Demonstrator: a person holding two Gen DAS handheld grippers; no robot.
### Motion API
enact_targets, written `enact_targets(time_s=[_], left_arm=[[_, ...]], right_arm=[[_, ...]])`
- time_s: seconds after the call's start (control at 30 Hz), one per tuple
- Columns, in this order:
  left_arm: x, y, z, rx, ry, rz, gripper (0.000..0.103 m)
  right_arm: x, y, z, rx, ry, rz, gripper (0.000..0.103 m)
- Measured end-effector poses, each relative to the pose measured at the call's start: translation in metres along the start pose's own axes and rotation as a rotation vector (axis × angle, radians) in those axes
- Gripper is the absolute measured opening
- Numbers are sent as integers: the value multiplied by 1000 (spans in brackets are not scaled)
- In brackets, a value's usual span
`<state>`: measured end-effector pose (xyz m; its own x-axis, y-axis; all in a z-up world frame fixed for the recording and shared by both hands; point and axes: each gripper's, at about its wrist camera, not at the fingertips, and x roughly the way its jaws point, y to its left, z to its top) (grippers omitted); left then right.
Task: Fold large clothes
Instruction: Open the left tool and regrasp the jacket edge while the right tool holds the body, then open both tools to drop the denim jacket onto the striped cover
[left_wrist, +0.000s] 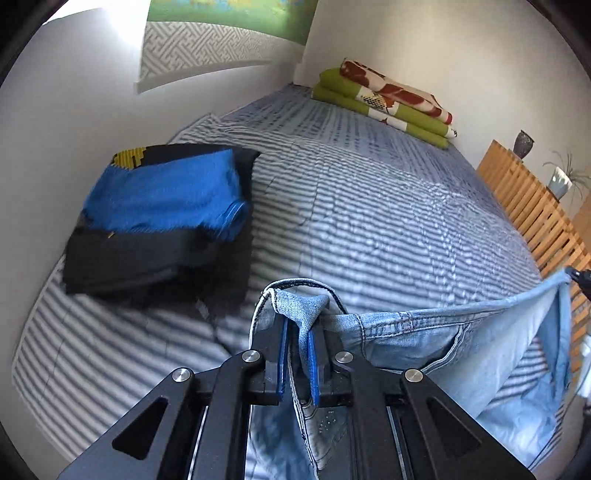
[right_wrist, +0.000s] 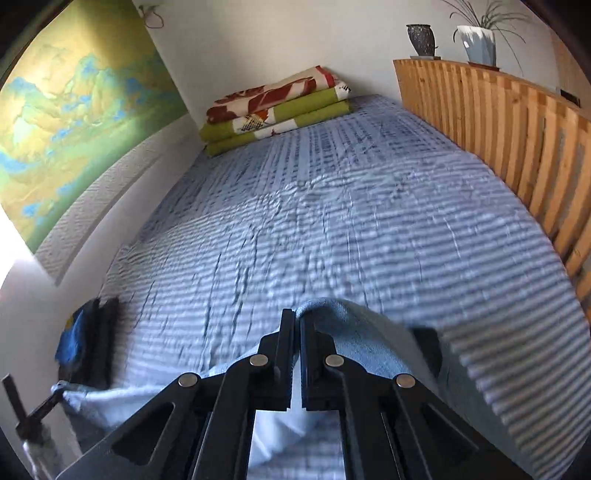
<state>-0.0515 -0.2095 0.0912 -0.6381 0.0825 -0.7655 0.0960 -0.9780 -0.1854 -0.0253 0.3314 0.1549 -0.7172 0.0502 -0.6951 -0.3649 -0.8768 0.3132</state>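
Light blue jeans (left_wrist: 424, 343) hang stretched between both grippers above a striped bedspread (left_wrist: 369, 221). My left gripper (left_wrist: 299, 332) is shut on a bunched corner of the waistband, with denim squeezed between its blue pads. In the right wrist view my right gripper (right_wrist: 298, 321) is shut on the other edge of the jeans (right_wrist: 354, 332), which drape over its right finger and down to the left. The right gripper's tip (left_wrist: 578, 277) shows at the far right of the left wrist view, and the left gripper (right_wrist: 33, 410) shows at the lower left of the right wrist view.
A folded stack of blue and black clothes (left_wrist: 162, 218) lies on the bed by the left wall. Folded green and red blankets (left_wrist: 384, 99) sit at the far end. A wooden slatted headboard (right_wrist: 498, 129) runs along the right side, topped by a vase (right_wrist: 421, 38) and a potted plant (right_wrist: 478, 40).
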Motion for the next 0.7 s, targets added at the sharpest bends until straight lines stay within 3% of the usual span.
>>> enact_targets(time_s=[0.13, 0.23, 0.33, 0.37, 0.53, 0.7], left_arm=[[41, -6, 39, -51, 26, -27, 9], [99, -16, 69, -51, 77, -26, 13], [157, -30, 80, -8, 199, 80, 21], [165, -32, 81, -8, 214, 94, 24], [138, -41, 71, 41, 158, 71, 36], [72, -31, 30, 99, 129, 26, 38]], right_arm=[[47, 6, 35, 25, -17, -65, 2], [85, 7, 50, 18, -22, -147, 2], [141, -1, 56, 40, 113, -235, 9], [155, -6, 54, 57, 169, -253, 17], [155, -11, 36, 31, 213, -205, 22], [101, -15, 7, 32, 219, -78, 23]])
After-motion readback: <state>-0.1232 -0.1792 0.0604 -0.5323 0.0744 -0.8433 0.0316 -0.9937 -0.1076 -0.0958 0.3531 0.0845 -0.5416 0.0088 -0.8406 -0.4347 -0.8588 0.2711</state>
